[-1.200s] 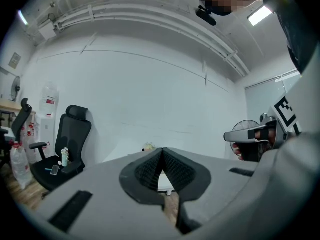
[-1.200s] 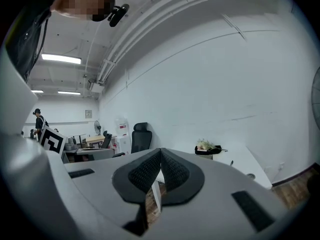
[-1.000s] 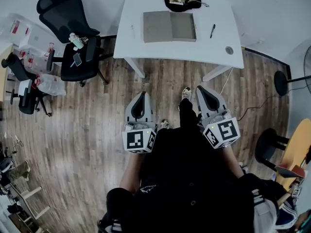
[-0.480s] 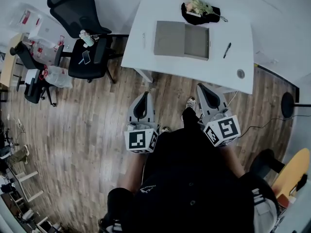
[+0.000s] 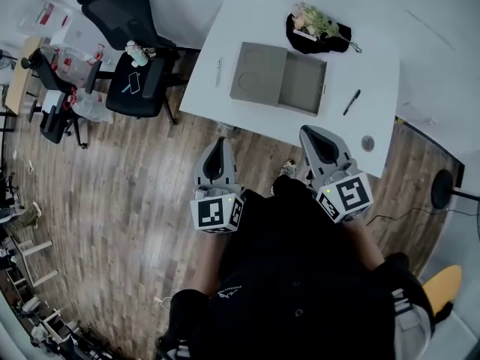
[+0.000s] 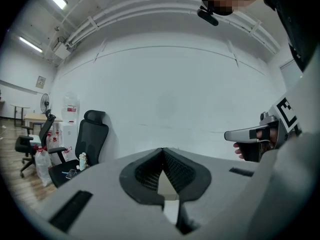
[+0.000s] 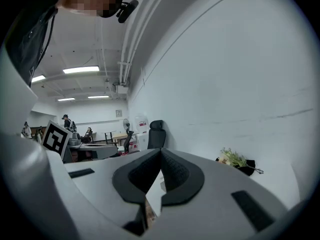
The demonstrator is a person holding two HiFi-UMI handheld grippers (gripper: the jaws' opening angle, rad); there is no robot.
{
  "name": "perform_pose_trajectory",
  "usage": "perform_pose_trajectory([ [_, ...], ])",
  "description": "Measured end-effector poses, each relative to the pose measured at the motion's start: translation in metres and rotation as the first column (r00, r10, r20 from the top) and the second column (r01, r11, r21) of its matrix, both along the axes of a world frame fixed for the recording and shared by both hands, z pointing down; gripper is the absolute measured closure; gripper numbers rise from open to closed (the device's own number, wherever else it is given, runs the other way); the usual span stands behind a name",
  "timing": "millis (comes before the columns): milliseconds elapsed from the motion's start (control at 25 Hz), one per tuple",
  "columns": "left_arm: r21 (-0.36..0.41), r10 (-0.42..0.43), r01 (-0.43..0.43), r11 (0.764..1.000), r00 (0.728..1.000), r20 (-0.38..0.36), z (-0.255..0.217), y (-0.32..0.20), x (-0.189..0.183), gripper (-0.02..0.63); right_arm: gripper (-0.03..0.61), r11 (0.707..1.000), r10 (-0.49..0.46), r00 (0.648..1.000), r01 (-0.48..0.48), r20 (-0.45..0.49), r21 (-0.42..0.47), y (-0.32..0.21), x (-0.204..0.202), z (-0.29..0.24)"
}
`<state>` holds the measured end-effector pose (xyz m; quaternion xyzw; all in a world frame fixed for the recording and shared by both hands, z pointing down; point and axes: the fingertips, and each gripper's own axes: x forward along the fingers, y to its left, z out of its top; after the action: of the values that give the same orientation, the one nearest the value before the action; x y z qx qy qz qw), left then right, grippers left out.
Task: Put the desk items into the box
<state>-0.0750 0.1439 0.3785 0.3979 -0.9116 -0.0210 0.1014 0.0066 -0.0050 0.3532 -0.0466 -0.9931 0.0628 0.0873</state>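
Note:
A white desk (image 5: 225,96) stands ahead of me in the head view. On it lies an open grey box (image 5: 279,79), lid folded out flat. A black pen (image 5: 351,102) lies right of the box, a pale pen (image 5: 218,72) lies left of it, and a small round item (image 5: 367,142) sits near the desk's front right corner. A black holder with flowers (image 5: 315,28) is at the back; the flowers (image 7: 235,159) also show in the right gripper view. My left gripper (image 5: 220,141) (image 6: 162,151) and right gripper (image 5: 309,130) (image 7: 160,151) are both shut, empty, held short of the desk.
A black office chair (image 5: 127,73) with a bottle and a phone on its seat stands left of the desk. A second chair (image 5: 45,118) and plastic bags are further left. A fan base (image 5: 442,190) with a cable lies on the wooden floor at right.
The desk has come closer and lower in the head view as I walked toward it. Both grippers stay shut in the same pose before me.

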Motion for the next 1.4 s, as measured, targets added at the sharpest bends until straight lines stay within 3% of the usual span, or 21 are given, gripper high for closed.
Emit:
perform_pose_trajectory([
  [240,-0.024,-0.055,0.055,0.998,0.998,-0.03,0.018,-0.023,-0.009,0.606,0.58,0.998,-0.046,0.999,0.047,-0.019,0.032,-0.035,-0.009,0.005],
  [520,-0.059,-0.04,0.036,0.998,0.997,-0.067,0.042,-0.043,-0.046,0.606,0.58,1.0,0.01,0.999,-0.009,-0.05,0.01,-0.056,-0.019,0.016],
  [760,-0.068,0.03,-0.036,0.997,0.995,-0.097,0.058,-0.069,-0.092,0.606,0.58,0.994,0.108,0.991,-0.107,-0.084,0.023,-0.08,-0.039,0.021],
  [1040,-0.083,0.115,-0.127,0.988,0.983,-0.141,0.083,-0.092,-0.163,0.606,0.58,0.979,0.202,0.976,-0.199,-0.083,0.035,-0.089,-0.096,0.012],
  [1400,-0.136,0.163,-0.202,0.97,0.954,-0.25,0.144,-0.081,-0.24,0.606,0.58,0.963,0.269,0.96,-0.266,-0.084,0.041,-0.059,-0.171,0.016],
])
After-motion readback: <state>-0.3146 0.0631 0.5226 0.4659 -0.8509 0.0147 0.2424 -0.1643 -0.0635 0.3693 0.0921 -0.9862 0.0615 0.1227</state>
